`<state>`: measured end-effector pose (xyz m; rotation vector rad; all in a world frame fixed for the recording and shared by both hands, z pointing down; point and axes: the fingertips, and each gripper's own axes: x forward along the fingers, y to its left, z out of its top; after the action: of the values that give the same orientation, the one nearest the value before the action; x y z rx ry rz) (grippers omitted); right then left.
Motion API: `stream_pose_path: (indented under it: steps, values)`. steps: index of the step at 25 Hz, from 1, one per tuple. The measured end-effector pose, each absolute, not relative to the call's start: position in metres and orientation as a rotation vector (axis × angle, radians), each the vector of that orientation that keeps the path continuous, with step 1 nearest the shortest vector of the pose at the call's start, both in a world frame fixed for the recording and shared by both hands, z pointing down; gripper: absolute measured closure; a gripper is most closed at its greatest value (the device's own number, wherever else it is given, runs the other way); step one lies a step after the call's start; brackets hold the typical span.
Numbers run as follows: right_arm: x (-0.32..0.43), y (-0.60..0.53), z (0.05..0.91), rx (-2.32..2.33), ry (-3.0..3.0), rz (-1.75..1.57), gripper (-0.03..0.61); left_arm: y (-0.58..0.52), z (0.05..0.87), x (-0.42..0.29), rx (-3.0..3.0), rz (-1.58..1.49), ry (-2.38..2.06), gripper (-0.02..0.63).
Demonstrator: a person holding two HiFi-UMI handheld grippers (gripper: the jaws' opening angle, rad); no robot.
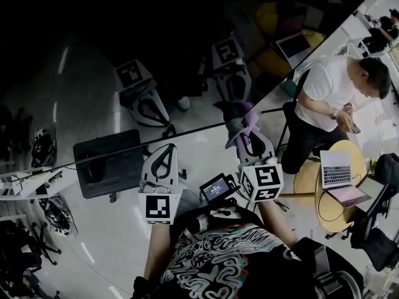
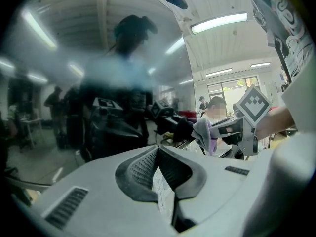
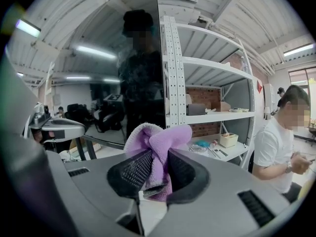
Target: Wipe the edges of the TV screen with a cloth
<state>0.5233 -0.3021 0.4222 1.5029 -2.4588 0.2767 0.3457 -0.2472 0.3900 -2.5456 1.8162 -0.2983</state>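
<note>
Cloth (image 3: 158, 136) pinched in right gripper (image 3: 159, 156) — bunch pokes forward toward TV screen (image 3: 133, 88).

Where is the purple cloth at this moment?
The purple cloth is pinched between the fingers of the right gripper; in the head view it sits right of centre, at the edge of the TV screen.

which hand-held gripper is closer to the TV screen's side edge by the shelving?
Right. The right hand-held gripper, shut on the purple cloth, sits at that edge of the TV screen. The left hand-held gripper, shut and empty, is farther left, facing the glass.
</note>
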Motion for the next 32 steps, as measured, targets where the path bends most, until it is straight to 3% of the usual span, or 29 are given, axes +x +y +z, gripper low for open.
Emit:
stream_pose_path:
  steps: [32]
  values:
    - [0.508,-0.303,0.42,1.401,-2.52,0.327,0.468,-0.247,0.39,0.343,-2.519,-0.371,1.862,0.595]
